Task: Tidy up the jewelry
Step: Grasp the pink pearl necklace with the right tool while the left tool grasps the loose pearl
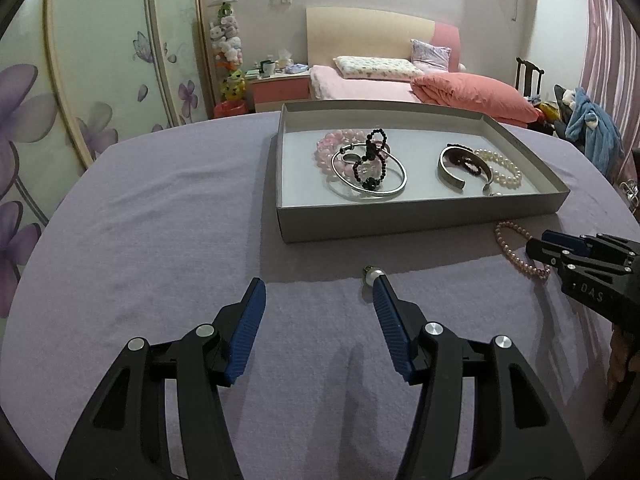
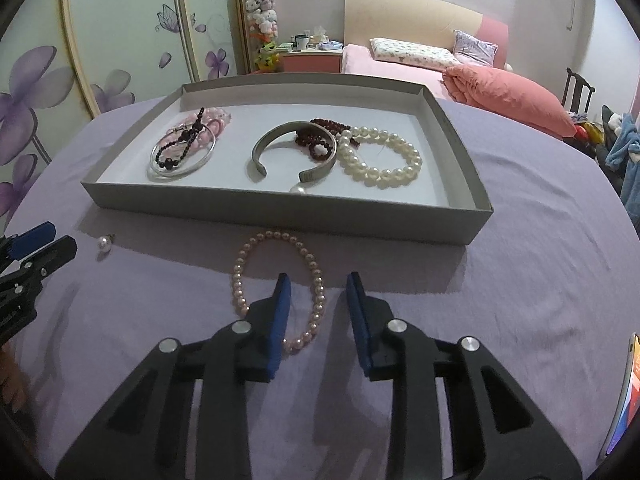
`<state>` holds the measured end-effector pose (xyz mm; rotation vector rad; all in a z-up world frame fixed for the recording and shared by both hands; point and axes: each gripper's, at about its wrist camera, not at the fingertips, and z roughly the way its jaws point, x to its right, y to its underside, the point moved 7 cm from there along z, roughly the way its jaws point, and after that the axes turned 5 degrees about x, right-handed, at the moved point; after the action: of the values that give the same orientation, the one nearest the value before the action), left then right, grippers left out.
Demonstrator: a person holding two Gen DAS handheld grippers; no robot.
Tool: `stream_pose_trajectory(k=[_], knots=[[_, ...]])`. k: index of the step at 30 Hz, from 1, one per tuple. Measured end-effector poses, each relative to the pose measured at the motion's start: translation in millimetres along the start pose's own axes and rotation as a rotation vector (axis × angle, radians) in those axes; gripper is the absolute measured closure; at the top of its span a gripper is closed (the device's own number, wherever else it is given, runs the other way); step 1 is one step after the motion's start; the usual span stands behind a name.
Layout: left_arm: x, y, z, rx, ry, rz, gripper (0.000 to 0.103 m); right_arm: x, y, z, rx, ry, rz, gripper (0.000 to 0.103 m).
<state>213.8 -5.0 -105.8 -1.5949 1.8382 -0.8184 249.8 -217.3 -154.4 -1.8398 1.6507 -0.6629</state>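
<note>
A shallow grey tray (image 2: 280, 216) sits on the lilac-covered counter (image 2: 520, 280), its near wall running across both views and its far wall close to the counter's far edge. Inside, toward the left, a silver bangle (image 2: 182, 168) lies over pink beads (image 2: 208, 130) with a black bead string (image 2: 180, 148) draped across; in the middle an open metal cuff (image 2: 276, 140) touches dark red beads (image 2: 316, 140), and a white pearl bracelet (image 2: 380, 160) lies to their right. The tray floor right of the pearls is bare up to the right wall. Two pieces remain outside, just before the near wall: a pink pearl strand (image 2: 276, 292) and a single pearl earring (image 2: 105, 243). The right claw (image 2: 318, 288) points down at the strand with its jaws apart; the right side of the loop passes between the blue pads (image 2: 282, 320), and I cannot tell whether either pad touches it. The left claw (image 1: 318, 292) stands open wider, empty, with the tip of its right finger just at the earring (image 1: 372, 274). Open cloth spreads to the left of the tray and in front of both claws. A phone (image 2: 624, 392) lies at the counter's right edge, well apart from the jewelry.
</note>
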Motion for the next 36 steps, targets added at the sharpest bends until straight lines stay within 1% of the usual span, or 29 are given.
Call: stream_pose_trajectory(k=[2,4,6,8,15,19,22,24,25,26,27,29,36], knots=[[1,0,1,-0.003,0.0,0.003,0.046,0,0,1,0.0,0.002,-0.003,0.076],[3,0,1,-0.005,0.001,0.007,0.046,-1,-1,2,-0.001,0.005,-0.007,0.083],[4,0,1,-0.006,0.005,0.011,0.046,-2,-3,3,-0.001,0.011,-0.008,0.092],[7,1,1,-0.007,0.01,0.015,0.046,-1,-2,3,-0.002,0.014,-0.003,0.096],[20,0,5,-0.019,0.027,0.048,0.046,15,1,-1,-0.001,0.044,0.056,0.096],[30,-1,14,-0.038,0.019,0.075,0.048,17,1,0,-0.001,0.046,0.055,0.096],[35,-2,23,-0.061,0.01,0.081,0.057,17,1,0,-0.001,0.042,0.059,0.096],[36,-1,29,-0.085,0.002,0.077,0.069,16,0,1,-0.001,0.04,0.061,0.096],[34,-2,30,-0.083,0.004,0.063,0.073,16,0,2,-0.002,0.04,0.061,0.096],[34,-2,31,-0.088,-0.002,0.061,0.08,17,0,2,-0.002,0.039,0.061,0.096],[33,-2,31,-0.086,-0.001,0.056,0.082,16,0,2,-0.002,0.039,0.061,0.096],[33,-2,31,-0.087,-0.003,0.054,0.084,16,0,2,-0.002,0.04,0.061,0.096],[32,-2,31,-0.088,-0.003,0.053,0.083,16,0,2,-0.002,0.04,0.061,0.096]])
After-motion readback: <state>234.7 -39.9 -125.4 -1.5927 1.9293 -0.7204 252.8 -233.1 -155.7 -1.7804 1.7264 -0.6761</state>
